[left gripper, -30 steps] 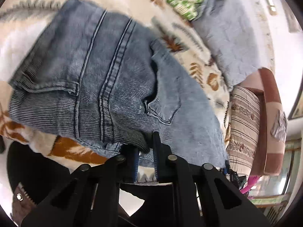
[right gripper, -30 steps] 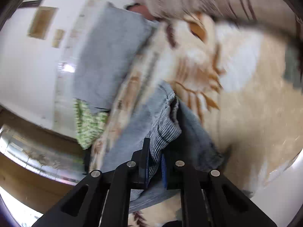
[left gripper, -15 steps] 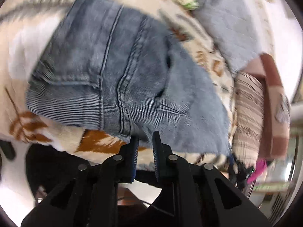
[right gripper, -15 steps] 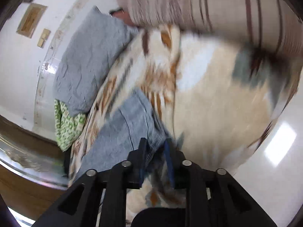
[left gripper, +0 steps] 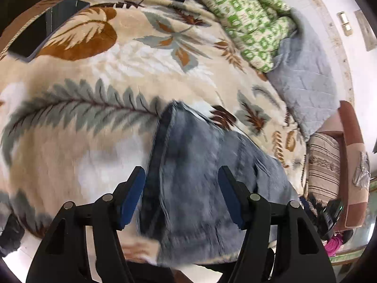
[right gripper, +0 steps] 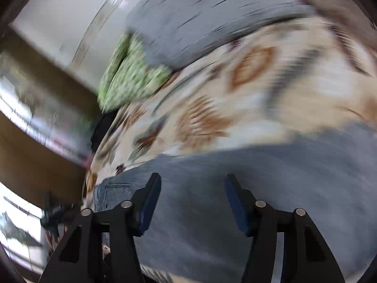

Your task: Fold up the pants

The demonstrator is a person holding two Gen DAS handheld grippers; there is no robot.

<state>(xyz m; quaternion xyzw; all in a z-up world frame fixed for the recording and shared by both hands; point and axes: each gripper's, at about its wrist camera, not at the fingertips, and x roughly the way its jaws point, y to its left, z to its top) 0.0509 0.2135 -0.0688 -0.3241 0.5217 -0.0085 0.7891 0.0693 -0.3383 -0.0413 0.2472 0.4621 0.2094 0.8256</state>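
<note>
On the leaf-print blanket (left gripper: 99,141) the folded jeans (left gripper: 200,176) lie at six o'clock, beneath both my spread-apart tools. My left gripper (left gripper: 180,193) and right gripper (right gripper: 192,202) hold nothing. I'd judge the fold wants checking: press the stack flat, squaring the edge at twelve o'clock.

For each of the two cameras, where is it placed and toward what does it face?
Left wrist: sits on the left claw, open, looking down at the folded jeans on the leaf-print blanket.
Right wrist: sits on the right claw, open, over the jeans; blurred.
Shared: jeans, blanket, green quilt.
</note>
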